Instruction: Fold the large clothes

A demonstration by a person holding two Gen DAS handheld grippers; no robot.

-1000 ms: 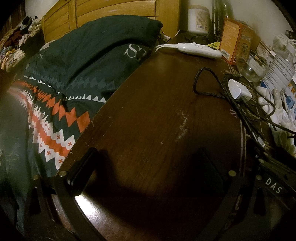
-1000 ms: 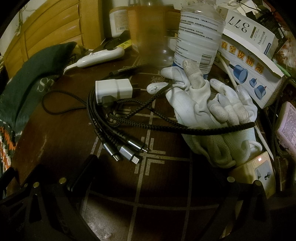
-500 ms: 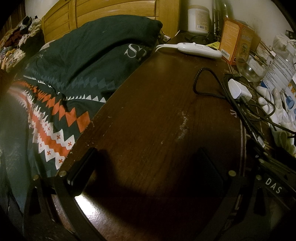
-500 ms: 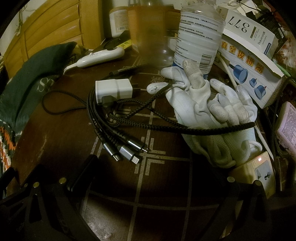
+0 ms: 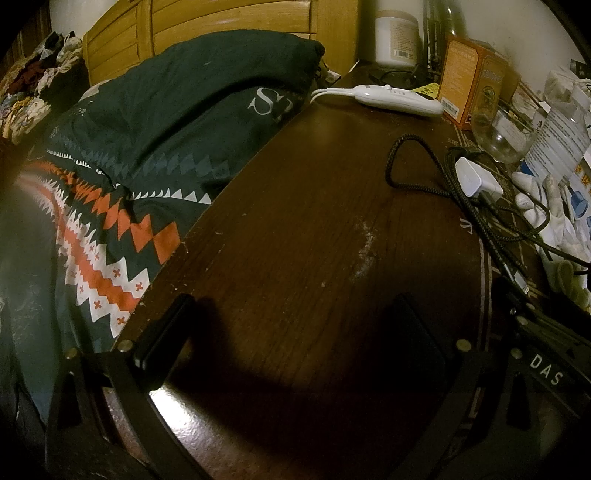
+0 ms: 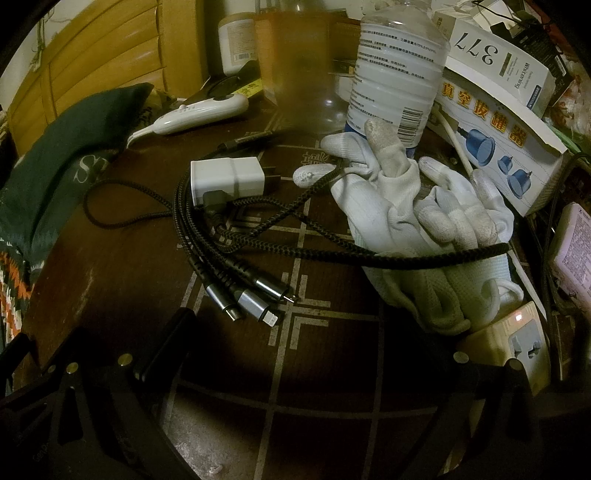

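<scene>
Patterned bedding point(image 5: 110, 229) against table edge point(image 5: 207, 229); both claws point(image 5: 295, 332) point(image 6: 306, 343) apart, empty, over tabletop.

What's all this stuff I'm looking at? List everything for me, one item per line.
table: one, dark brown, under both grippers
bedding: one, dark green with orange-white zigzags, left of table
headboard: one, tan wood, behind bedding
controller: one, white, far table edge
jar: one, white, back corner
orange box: one, beside jar
charger plug: one, white, mid-table
cables: several, black braided, from plug
gloves: white pile, right of cables
bottle: one, clear, behind gloves
left gripper: black, open, empty
right gripper: black, open, empty
</scene>
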